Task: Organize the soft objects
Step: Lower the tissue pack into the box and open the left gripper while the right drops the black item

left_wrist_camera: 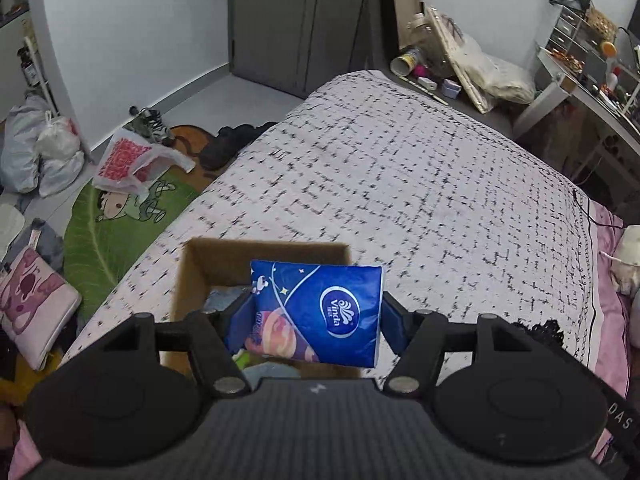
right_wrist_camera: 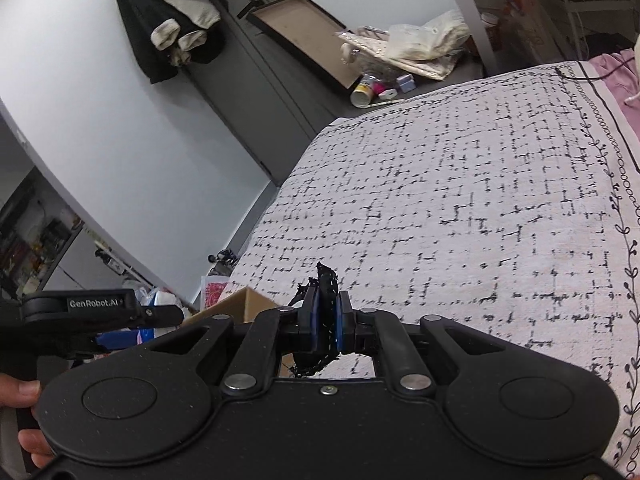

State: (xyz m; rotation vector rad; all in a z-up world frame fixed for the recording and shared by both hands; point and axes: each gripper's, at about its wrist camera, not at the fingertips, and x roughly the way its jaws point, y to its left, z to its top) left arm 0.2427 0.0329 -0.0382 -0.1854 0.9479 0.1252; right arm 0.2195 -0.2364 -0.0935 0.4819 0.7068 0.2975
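A blue Vinda tissue pack hangs between the pads of my left gripper, which is shut on its two sides. The pack is over an open cardboard box standing on the bed; pale blue and green soft things lie inside. My right gripper is shut on a strip of black lacy fabric, held above the bed cover, with its ends sticking out above and below the pads. The box corner shows to the left in the right wrist view.
The bed cover is white with black checks and has a pink edge. A green rug, plastic bags and a pink cushion lie on the floor. Clutter sits beyond the bed. A hand grips the left tool.
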